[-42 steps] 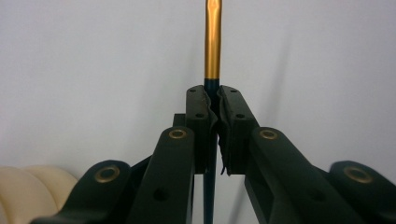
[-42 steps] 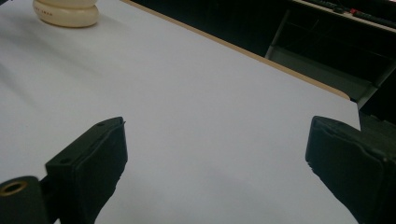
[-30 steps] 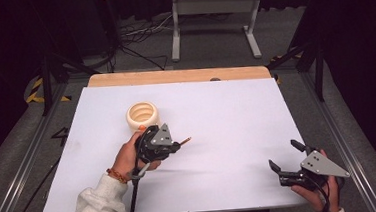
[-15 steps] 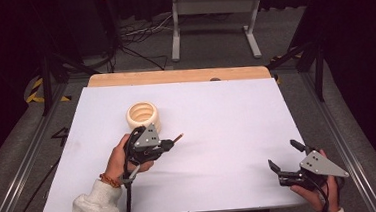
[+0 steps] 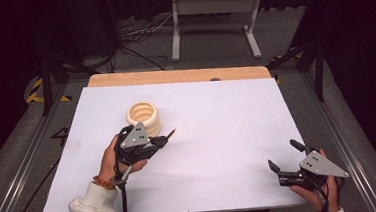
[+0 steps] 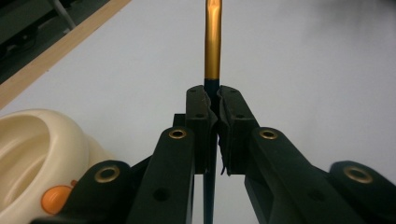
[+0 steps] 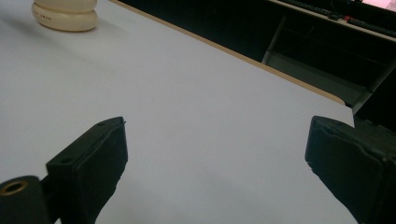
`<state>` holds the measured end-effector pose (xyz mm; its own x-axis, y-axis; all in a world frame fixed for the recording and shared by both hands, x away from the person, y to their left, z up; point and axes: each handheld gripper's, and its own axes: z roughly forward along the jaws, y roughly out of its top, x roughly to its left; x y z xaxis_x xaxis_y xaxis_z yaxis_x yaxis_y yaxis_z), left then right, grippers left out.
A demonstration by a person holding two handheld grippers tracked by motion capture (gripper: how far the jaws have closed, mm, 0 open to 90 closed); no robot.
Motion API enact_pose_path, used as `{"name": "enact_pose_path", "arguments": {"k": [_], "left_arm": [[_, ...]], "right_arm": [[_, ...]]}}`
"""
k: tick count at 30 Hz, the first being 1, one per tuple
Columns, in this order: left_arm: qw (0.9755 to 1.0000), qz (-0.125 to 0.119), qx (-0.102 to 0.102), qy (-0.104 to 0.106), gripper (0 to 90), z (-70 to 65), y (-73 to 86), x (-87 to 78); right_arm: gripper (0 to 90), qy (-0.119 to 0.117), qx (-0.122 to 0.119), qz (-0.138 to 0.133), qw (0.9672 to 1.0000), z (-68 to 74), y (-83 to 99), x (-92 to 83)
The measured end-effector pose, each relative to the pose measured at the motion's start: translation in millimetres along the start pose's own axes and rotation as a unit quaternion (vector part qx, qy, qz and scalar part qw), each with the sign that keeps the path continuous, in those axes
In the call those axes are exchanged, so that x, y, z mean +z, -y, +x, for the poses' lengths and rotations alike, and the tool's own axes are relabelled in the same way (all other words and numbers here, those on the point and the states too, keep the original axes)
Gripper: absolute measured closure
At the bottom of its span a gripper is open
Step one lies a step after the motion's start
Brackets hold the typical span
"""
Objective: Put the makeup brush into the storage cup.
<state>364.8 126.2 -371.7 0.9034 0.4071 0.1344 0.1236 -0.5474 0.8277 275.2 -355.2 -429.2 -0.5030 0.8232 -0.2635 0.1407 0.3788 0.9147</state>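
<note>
We see a white worktop [image 5: 218, 134] from above, with a person's two hands reaching in from the near edge, each holding a two-jaw tool.

At the left, the left tool [image 5: 164, 139] is closed tight on a thin stick-like object, probably a pen or small brush [image 5: 170, 134]. The jaws pinch it near its back end, so most of its length juts forward past the jaw tips and hangs in the air just above the worktop. We judge this grip leaves the front tip free to be aimed and lowered into something.

Just behind and beside that tool stands a cream-coloured ringed holder [image 5: 143, 115], round with an open top. It sits on the left half of the worktop, very near the stick, and we take it as the likely place for the stick to go.

In the left gripper view, the stick [image 6: 212, 42] runs straight up the middle between the closed jaws. Its shaft is dark teal where it is clamped, then turns shiny gold-orange farther out, narrowing at the far tip. The holder [image 6: 32, 154] fills the lower left corner, glossy, with a small orange mark on its side.

At the right, near the front corner, the right tool [image 5: 286, 161] rests low with its jaws spread wide, holding nothing, well apart from the rest, apparently waiting.
</note>
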Motion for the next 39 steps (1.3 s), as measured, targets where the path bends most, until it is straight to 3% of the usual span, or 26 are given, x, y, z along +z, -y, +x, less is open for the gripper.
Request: {"name": "enact_pose_path", "arguments": {"k": [16,25,39], "left_arm": [[0.9979,-0.055,-0.020,-0.030,83.7,4.7,-0.2,-16.1],[0.9940,-0.093,-0.035,-0.046,83.6,11.6,0.0,-30.3],[0.9881,-0.131,-0.054,-0.058,83.7,19.6,-3.8,-43.3]], "right_arm": [[6.6,0.001,0.001,-0.002,1.0000,-0.5,-0.2,0.0],[6.6,0.001,0.001,-0.002,1.0000,-0.4,-0.3,0.1],[6.6,0.002,0.002,0.000,1.0000,-0.2,0.2,1.0]]}}
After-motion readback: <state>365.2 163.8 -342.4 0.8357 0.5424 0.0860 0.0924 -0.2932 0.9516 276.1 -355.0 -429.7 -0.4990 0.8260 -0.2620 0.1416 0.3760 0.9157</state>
